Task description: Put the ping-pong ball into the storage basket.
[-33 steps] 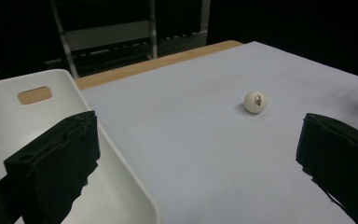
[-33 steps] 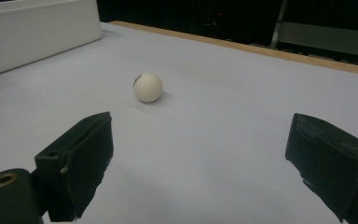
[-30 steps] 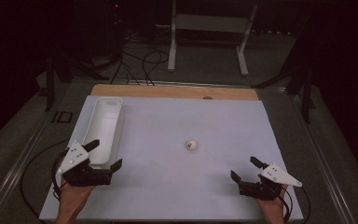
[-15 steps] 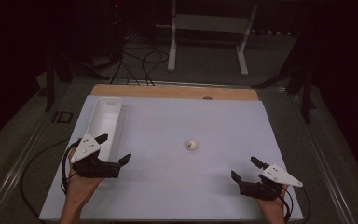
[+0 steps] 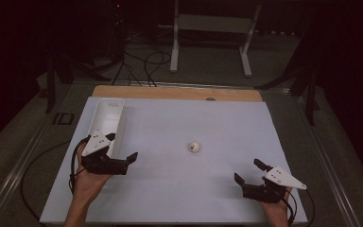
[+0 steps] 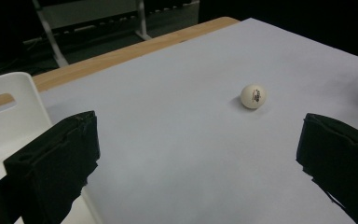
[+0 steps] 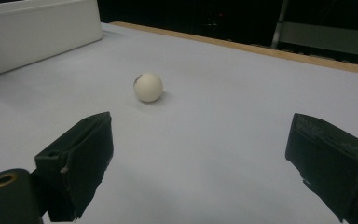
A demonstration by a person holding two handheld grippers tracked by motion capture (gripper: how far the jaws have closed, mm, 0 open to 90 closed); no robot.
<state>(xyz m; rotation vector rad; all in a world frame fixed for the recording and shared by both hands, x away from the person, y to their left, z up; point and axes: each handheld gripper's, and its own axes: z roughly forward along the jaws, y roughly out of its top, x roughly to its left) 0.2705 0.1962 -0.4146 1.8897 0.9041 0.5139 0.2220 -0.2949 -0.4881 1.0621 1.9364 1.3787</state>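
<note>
A small white ball [image 5: 195, 147] with a dark mark rests near the middle of the white table [image 5: 179, 189]. It also lies ahead of the jaws as the ball [image 6: 253, 96] in the left gripper view and the ball [image 7: 148, 87] in the right gripper view. My left gripper [image 5: 121, 147] is open beside the near end of a long white tray [image 5: 105, 118], its jaws pointing right toward the ball. At the front right my right gripper [image 5: 248, 171] is open and empty, some way short of the ball.
A wooden strip [image 5: 170, 92] runs along the table's far edge. Beyond it stand a metal frame [image 5: 210, 28] and cables [image 5: 142, 61] on a dark floor. The tray wall [image 7: 32, 35] shows at upper left in the right gripper view.
My left gripper has moved forward and to the right, toward the ball, and now sits beside the tray's near end. The right gripper and the ball have stayed put.
</note>
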